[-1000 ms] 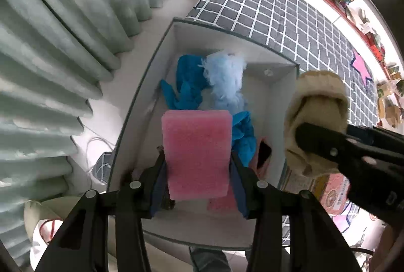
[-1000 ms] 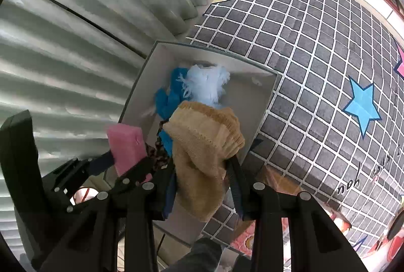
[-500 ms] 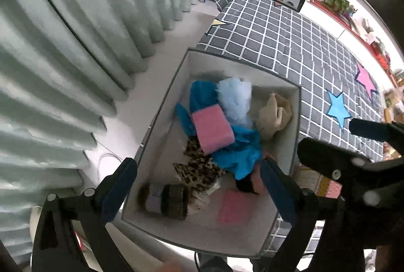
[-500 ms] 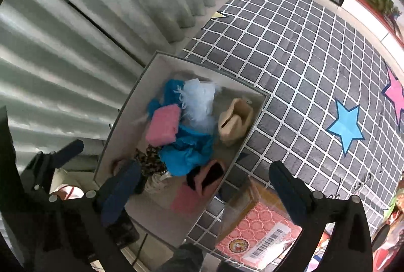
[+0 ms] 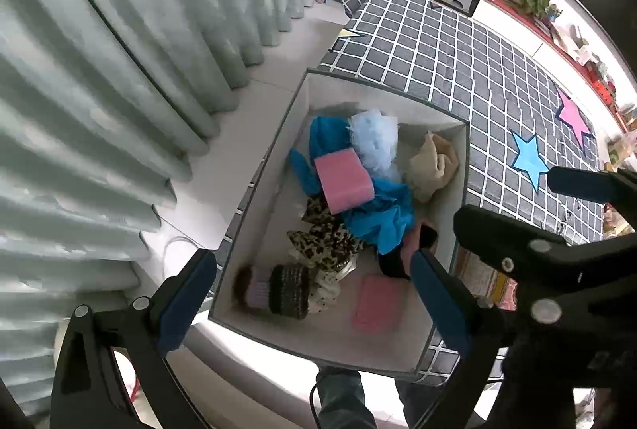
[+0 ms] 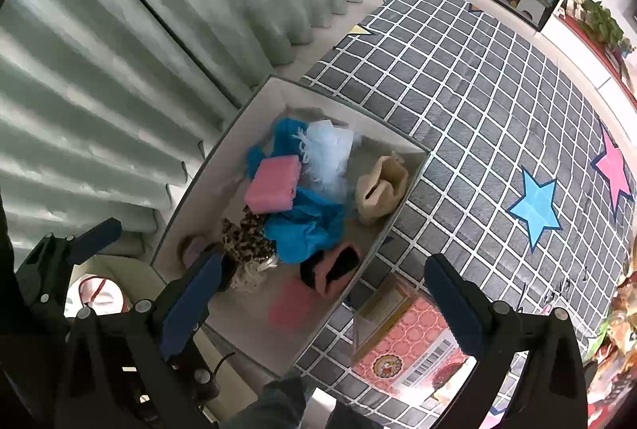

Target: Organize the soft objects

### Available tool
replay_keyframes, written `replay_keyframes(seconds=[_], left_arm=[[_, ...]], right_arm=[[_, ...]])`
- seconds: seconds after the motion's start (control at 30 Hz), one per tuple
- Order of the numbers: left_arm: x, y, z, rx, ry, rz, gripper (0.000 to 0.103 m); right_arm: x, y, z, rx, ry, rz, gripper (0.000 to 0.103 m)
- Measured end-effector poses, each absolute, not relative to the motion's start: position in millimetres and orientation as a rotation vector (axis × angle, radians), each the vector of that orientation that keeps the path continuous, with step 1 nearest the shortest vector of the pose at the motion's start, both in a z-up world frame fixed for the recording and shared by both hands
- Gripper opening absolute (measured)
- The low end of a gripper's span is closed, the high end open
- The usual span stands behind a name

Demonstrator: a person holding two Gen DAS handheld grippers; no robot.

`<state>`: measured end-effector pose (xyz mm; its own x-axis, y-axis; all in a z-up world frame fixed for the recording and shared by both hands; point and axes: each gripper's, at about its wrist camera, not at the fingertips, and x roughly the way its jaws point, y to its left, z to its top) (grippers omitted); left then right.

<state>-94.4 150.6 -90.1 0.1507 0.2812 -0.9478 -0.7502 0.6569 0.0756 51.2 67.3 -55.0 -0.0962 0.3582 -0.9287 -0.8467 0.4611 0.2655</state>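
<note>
Grippers: left gripper [image 5: 314,293], right gripper [image 6: 318,293] wide apart, empty | pink sponge [image 5: 344,179], beige sock [image 5: 434,166] lying in storage box [image 5: 258,186], dropped for sorting

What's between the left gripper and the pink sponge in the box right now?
Nothing visible. The left gripper hangs open and empty above the box, and the pink sponge lies on top of the pile, resting on the blue cloth with its upper face uncovered. The box has no lid on it.
</note>
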Motion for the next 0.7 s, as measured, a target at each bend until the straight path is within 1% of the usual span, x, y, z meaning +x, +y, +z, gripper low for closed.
replay_keyframes(seconds=[0.7], left_arm=[[-111, 135, -79, -0.449, 1.174, 0.767, 0.099]], right_arm=[[30, 62, -47, -0.51, 1.292, 1.082, 0.103]])
